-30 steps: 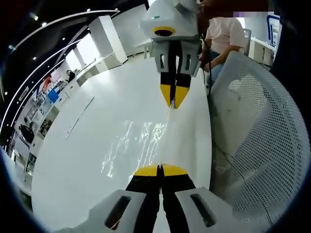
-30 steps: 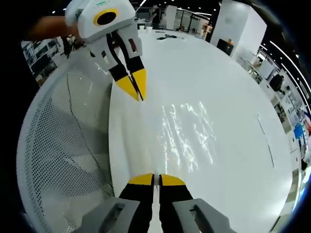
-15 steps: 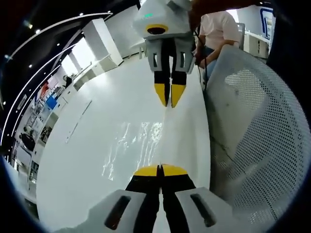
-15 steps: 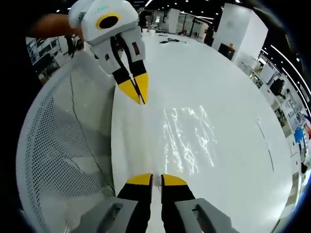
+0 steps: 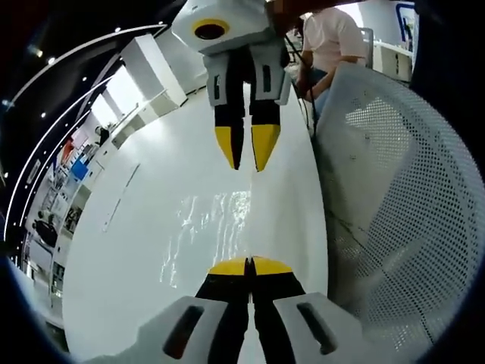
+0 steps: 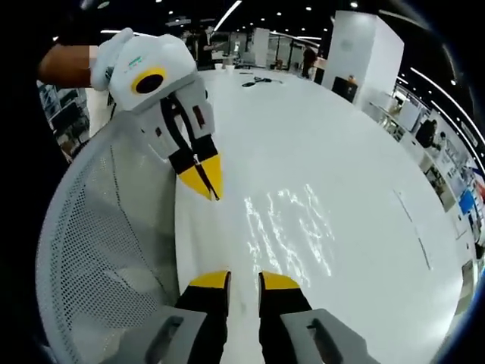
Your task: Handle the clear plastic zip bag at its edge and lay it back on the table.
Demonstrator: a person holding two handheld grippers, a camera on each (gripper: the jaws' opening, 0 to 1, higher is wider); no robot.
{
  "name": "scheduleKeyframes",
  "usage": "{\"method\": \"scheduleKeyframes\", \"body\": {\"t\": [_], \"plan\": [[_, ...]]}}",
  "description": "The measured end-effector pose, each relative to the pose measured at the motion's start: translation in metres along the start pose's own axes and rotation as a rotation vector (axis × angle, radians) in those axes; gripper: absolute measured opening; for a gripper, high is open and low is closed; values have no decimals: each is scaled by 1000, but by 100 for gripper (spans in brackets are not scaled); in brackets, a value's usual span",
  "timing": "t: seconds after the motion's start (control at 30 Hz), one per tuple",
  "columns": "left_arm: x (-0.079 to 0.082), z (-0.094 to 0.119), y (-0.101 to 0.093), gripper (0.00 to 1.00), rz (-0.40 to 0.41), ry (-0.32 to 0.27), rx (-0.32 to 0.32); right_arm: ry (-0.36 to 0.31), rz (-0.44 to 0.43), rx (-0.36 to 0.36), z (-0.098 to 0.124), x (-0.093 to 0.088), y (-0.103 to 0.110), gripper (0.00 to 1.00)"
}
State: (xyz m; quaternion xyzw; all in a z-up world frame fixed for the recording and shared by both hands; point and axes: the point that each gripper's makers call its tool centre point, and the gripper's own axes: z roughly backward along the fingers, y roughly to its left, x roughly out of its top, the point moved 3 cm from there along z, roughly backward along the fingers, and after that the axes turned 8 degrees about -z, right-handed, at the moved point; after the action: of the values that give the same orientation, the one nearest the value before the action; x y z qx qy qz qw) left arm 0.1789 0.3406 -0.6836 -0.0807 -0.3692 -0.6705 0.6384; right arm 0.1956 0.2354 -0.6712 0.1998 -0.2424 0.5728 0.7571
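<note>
While left hand-held gripper (image 5: 250, 266) pinches zip bag (image 5: 216, 227) edge, right hand-held gripper (image 6: 244, 280) gapes slightly, gripping nothing.

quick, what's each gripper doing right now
left gripper: shut on the edge of the clear zip bag.
right gripper: open, holding nothing.

**Surfaces: mostly gloss white, one clear film**

Table (image 5: 151, 250): smooth, glossy white. Zip bag (image 5: 216, 227): clear thin plastic, crinkled, shows as bright glints. Chair back (image 5: 402, 197): white perforated mesh, matt. Left gripper (image 5: 250, 267) and right gripper (image 6: 246, 279): matt black jaws, yellow tips, pale grey plastic housings.
</note>
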Motion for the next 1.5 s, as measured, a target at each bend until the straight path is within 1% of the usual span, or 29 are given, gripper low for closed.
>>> {"method": "scheduleKeyframes", "body": {"t": [0.17, 0.43, 0.8, 1.0, 1.13, 1.23, 1.33, 1.37, 1.5], "plan": [[2, 0, 1, 0, -10, -3, 5, -5, -7, 3, -3, 4, -1, 11], [4, -1, 2, 0, -3, -10, 9, -2, -9, 15, -10, 7, -2, 11], [10, -3, 6, 0, 22, -46, 17, 18, -20, 52, -20, 6, 0, 9], [11, -3, 7, 0, 35, -69, 21, 29, -24, 59, -23, 2, 2, 7], [11, -3, 6, 0, 41, -71, 14, 36, -39, 65, -23, 1, 5, 0], [10, -4, 5, 0, 32, -78, 13, 46, -42, 70, -23, -1, 6, 0], [9, -4, 6, 0, 52, -76, 18, 51, -46, 73, -23, -1, 7, 0], [9, -4, 7, 0, 45, -77, 24, 56, -48, 73, -24, -1, 7, 0], [10, -3, 7, 6, 47, -81, 26, 66, -60, 73, -24, -2, 7, 0]]}}
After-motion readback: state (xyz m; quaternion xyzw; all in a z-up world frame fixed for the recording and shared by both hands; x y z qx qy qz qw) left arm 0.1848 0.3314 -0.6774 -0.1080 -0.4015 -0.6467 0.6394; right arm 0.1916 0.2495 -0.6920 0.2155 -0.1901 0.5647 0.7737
